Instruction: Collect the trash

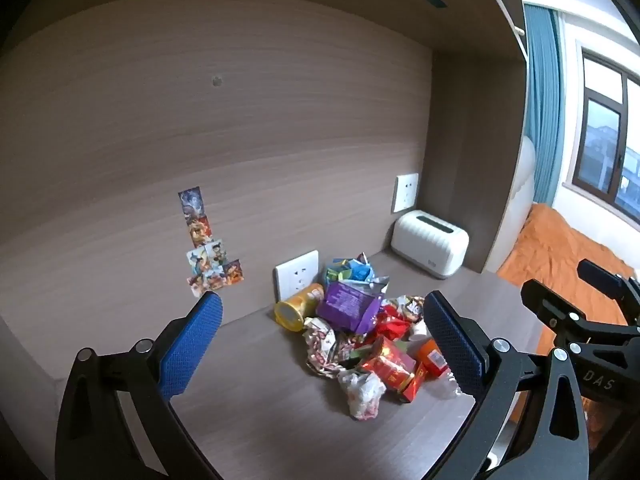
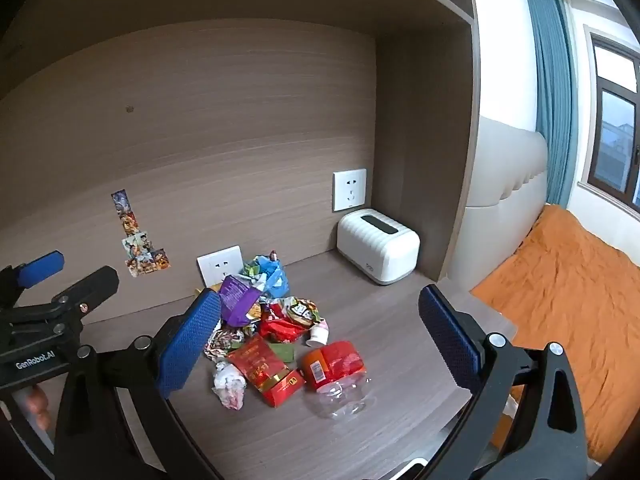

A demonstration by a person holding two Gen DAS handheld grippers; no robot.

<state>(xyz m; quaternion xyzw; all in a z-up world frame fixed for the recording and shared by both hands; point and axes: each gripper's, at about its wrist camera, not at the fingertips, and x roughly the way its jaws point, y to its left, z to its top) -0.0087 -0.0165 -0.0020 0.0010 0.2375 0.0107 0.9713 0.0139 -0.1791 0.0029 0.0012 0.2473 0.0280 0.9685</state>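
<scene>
On desk (image 2: 380,360), trash pile (image 2: 272,332) sits btwn both tools: left tool (image 1: 324,344) & right tool (image 2: 320,340) wide, holding nothing.

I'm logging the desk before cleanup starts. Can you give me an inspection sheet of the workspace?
Surface: wood-grain desk set in an alcove, bare around the pile.
Job's things: trash pile near the back wall, with a purple bag, a yellow can on its side, a red carton, a crushed clear bottle and a wadded plastic scrap.
Clutter: white box in the back corner, apart from the pile.
Grippers: left gripper and right gripper both short of the pile, jaws wide open and empty.
Cables: nothing seen.
Surroundings: two wall sockets, stickers on the back panel, an orange bedcover, a window with a blue curtain.
</scene>
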